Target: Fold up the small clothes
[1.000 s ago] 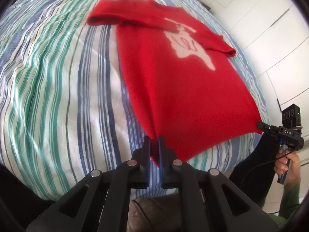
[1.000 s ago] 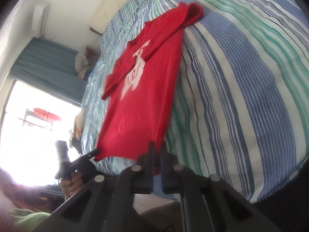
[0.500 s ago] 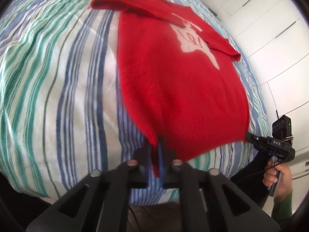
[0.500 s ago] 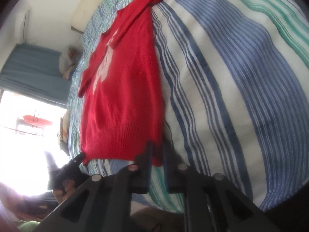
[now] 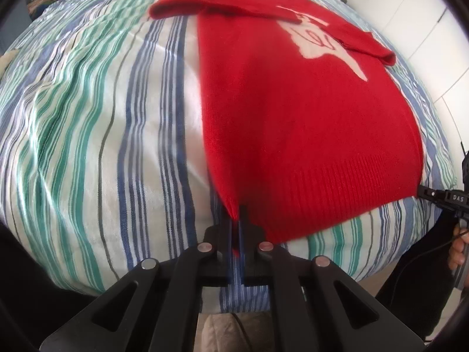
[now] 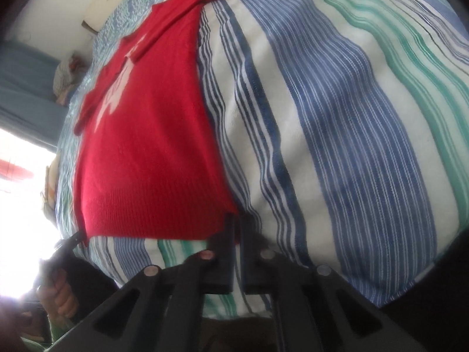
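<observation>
A small red knit sweater [image 5: 293, 102] with a white figure on its chest lies spread flat on a striped bedspread [image 5: 88, 117], sleeves folded across the top. My left gripper [image 5: 236, 220] is shut on the sweater's near hem corner. My right gripper [image 6: 236, 223] is shut on the other hem corner of the sweater [image 6: 146, 146]. Each gripper shows in the other's view: the right one [image 5: 425, 195] at the far hem corner, the left one [image 6: 73, 239] at the hem's left end. The hem lies low, close to the bed's near edge.
The bedspread [image 6: 337, 117] has blue, green and white stripes and falls away at the near edge. White cupboard doors [image 5: 425, 29] stand to the right. A bright window and blue curtain [image 6: 23, 94] are at the left, with a bundle of cloth [image 6: 67, 73] near the bed's head.
Both grippers have lowered and moved forward with the hem. The sweater, stretched and lifted before, now lies flatter on the bed, and both views sit closer to the bedspread.
</observation>
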Tool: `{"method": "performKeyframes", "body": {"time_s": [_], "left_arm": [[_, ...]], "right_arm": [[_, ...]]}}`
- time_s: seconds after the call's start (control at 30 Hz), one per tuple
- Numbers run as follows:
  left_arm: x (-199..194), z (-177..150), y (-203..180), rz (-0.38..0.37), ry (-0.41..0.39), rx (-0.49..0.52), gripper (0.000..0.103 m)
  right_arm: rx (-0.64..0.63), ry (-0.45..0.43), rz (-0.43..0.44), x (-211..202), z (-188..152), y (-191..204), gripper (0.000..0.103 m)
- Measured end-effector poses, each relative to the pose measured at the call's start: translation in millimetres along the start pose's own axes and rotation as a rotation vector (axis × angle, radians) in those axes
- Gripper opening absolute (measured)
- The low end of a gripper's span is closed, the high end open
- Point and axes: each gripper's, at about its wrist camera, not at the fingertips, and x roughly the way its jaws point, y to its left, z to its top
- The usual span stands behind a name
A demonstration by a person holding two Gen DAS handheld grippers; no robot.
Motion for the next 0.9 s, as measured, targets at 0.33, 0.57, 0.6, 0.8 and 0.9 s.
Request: {"method": "performKeyframes", "body": {"time_s": [0.33, 0.57, 0.6, 0.8, 0.9], "left_arm": [[3.9, -1.6, -10.8, 0.069, 0.007, 0.028, 0.002], [3.9, -1.8, -12.0, 0.084, 0.008, 0.035, 0.002], [4.2, -1.5, -12.8, 0.085, 0.009, 0.036, 0.002], [4.6, -1.3, -12.9, 0.083, 0.008, 0.036, 0.002], [4.2, -1.2, -13.5, 0.089, 0.006, 0.041, 0.002]], "right_arm": [[0.008, -0.015, 0.017, -0.5, -4.5, -4.4, 0.001], [0.011, -0.015, 0.012, -1.0, -4.9, -4.0, 0.001], [0.011, -0.015, 0.011, -1.0, -4.9, -3.8, 0.001], [0.014, -0.015, 0.010, -0.1, -4.3, -2.2, 0.001], [0.013, -0.014, 0.007, 0.2, -3.9, -1.6, 0.001]]}}
